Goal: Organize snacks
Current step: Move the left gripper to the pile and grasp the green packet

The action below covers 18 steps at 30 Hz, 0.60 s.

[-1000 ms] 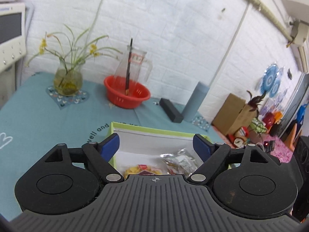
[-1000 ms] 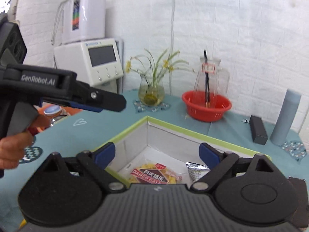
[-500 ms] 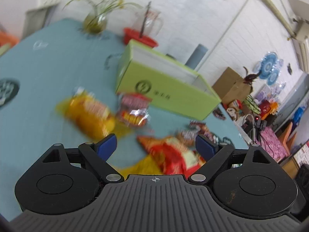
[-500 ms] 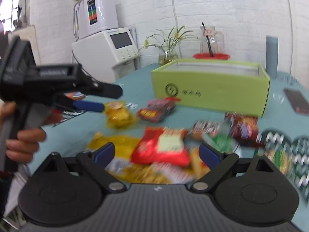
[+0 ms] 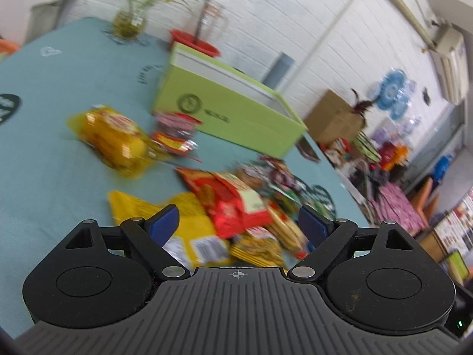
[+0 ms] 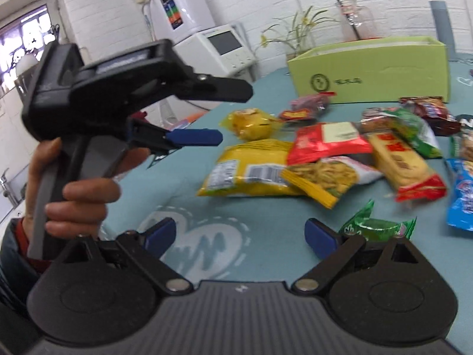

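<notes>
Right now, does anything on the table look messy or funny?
Yes. The snack packets lie scattered and overlapping on the blue tablecloth in front of the green box, not inside it. The red bag rests partly on the big yellow bag. Nothing looks torn or spilled.

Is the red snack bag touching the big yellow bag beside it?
Touching. In the right wrist view the red snack bag overlaps the upper right edge of the big yellow bag, with no tablecloth showing between them.

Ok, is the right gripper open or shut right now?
Open. In the right wrist view the right gripper has its blue fingers spread wide over bare tablecloth, holding nothing.
</notes>
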Motion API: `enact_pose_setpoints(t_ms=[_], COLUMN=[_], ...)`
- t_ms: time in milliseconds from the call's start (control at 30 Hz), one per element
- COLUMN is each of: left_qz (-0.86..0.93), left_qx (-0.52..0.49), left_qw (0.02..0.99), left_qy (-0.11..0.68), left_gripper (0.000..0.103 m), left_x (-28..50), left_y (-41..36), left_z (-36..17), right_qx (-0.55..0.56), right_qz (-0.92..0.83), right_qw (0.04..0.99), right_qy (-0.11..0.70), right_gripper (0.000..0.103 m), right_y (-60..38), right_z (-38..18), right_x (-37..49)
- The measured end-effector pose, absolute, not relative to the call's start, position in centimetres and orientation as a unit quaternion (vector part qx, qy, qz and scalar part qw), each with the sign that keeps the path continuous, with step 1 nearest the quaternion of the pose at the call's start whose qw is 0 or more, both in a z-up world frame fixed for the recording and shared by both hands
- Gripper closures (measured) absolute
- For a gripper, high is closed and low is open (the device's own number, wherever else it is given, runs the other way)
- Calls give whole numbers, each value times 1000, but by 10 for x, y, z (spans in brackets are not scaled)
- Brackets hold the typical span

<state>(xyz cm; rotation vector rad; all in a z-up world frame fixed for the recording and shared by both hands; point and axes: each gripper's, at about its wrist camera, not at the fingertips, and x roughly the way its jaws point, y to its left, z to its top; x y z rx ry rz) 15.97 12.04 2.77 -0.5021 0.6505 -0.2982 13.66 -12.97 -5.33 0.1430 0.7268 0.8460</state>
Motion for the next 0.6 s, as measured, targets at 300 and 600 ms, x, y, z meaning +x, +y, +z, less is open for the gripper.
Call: enact_pose_setpoints(t_ms=[300,600], left_qz=[-219,-262], left_qx=[-229,-211], left_qw=[884,851], left_qy=[344,403], left_gripper=[28,49], left_x=[162,171], left_y=[72,26], left_z=[26,-4], right_qx=[85,23], right_qz=[324,247], right_qw=[893,915], right_qy=[302,319], right_gripper=[10,10], right_y=[-187,-205], right_z=[-34,-58], right_x=[119,130])
